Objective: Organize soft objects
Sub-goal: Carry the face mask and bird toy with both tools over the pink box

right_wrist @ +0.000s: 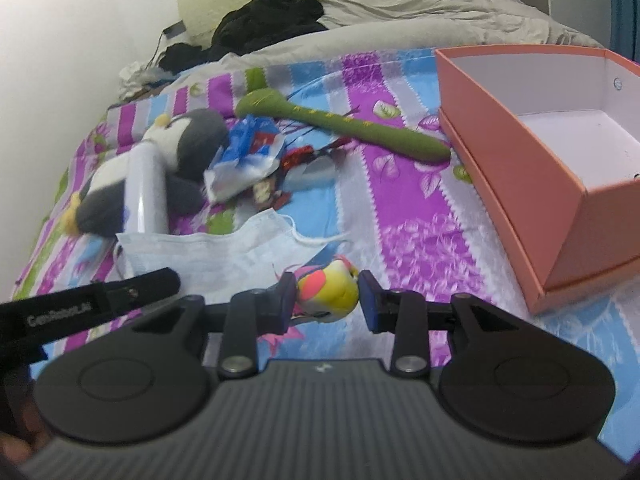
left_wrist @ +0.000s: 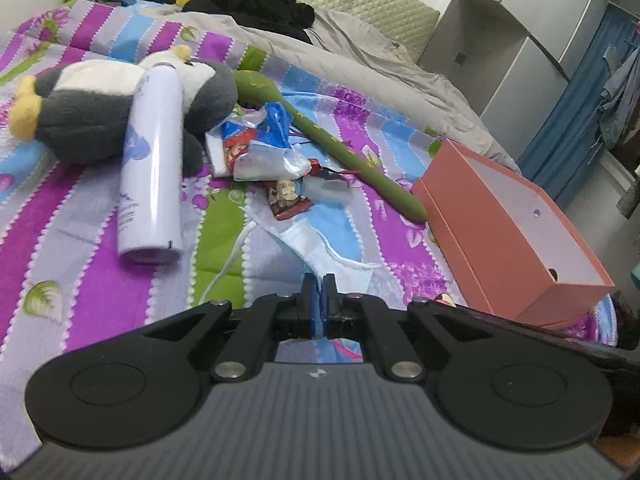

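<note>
The right gripper (right_wrist: pixel 327 295) is gripping a small soft bird toy (right_wrist: pixel 334 290) between its blue pads, just above the striped bedspread (right_wrist: pixel 400 208); the toy is showing a yellow-green rounded body, a bright pink-orange patch and pink feathery tufts sticking out to the left. The left gripper (left_wrist: pixel 319 292) is hanging with its jaws pressed almost together and nothing between them, over a pale blue face mask (left_wrist: pixel 320 248) lying on the bedspread. Other soft things are lying further back: a grey and white plush penguin (left_wrist: pixel 100 100) with yellow feet, with a white spray can (left_wrist: pixel 150 168) resting across it, and a long green plush snake (left_wrist: pixel 332 136) whose tail end is reaching just beside the pink box (left_wrist: pixel 516 232). The box is sitting open on the bedspread, seated in its lid, with its white inside showing bare. Crumpled snack wrappers (left_wrist: pixel 260 144) are piling between the penguin and the snake; their print is too blurred to read. The bird toy's lower part is hidden behind the gripper's frame, and the box's far corner is being cut off by the right wrist view's edge.
</note>
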